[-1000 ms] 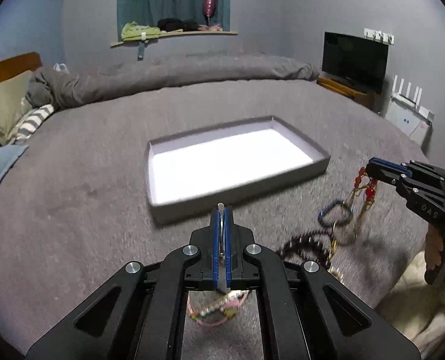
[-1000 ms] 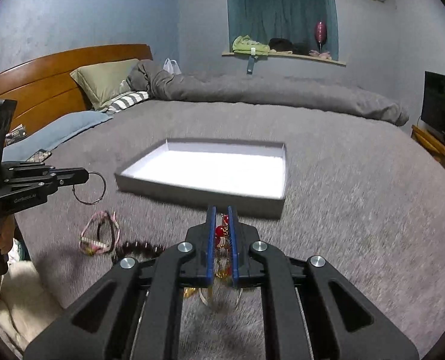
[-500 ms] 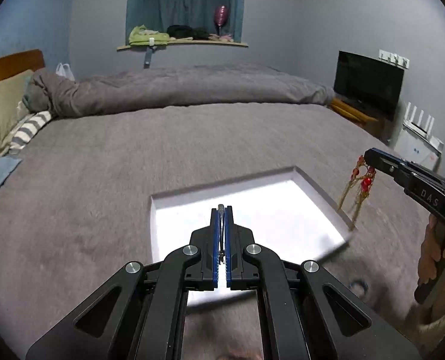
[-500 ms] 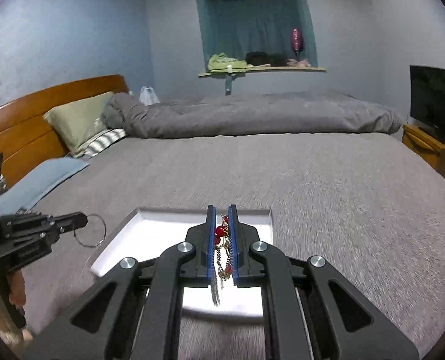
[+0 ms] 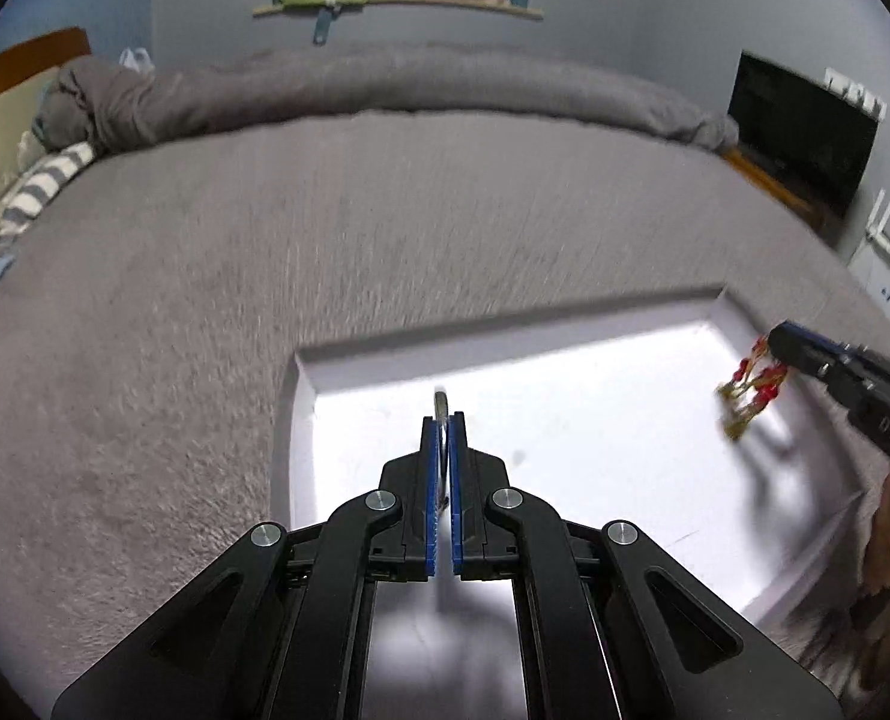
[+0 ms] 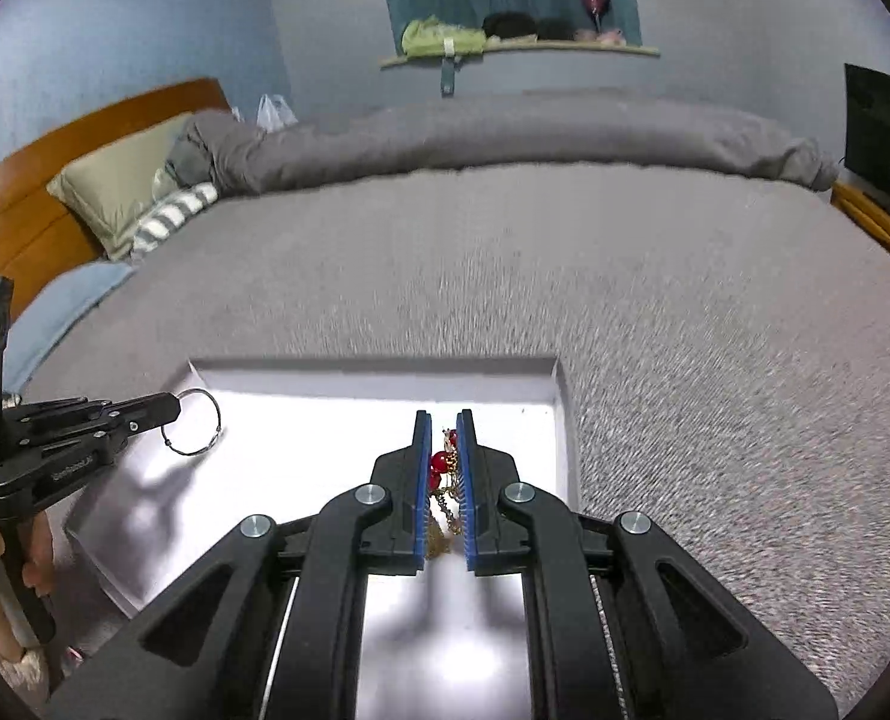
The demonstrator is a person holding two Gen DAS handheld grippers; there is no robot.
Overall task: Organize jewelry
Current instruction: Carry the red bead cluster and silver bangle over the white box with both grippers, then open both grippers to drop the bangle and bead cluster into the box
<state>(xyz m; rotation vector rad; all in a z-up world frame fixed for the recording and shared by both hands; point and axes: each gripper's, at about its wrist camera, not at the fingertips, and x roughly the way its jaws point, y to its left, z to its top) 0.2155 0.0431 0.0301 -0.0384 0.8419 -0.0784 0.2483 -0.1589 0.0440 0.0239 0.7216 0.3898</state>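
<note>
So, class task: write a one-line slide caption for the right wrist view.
Right gripper holds a red-beaded chain over the white tray; left gripper brings a ring.

A wide bed [image 6: 655,324] covered in grey fuzzy fabric. A shallow white tray [image 6: 568,420] rests on it. Beyond the tray lies a rolled grey duvet [image 6: 535,138]; left of the duvet, pillows [image 6: 120,192], possibly three.

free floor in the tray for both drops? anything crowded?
The tray floor looks bare: open white from its far wall to the near rim. The left gripper, shut on the ring, hangs over the left side; the right gripper, shut on the red-beaded chain, is near the right wall. Nothing crowded.
</note>
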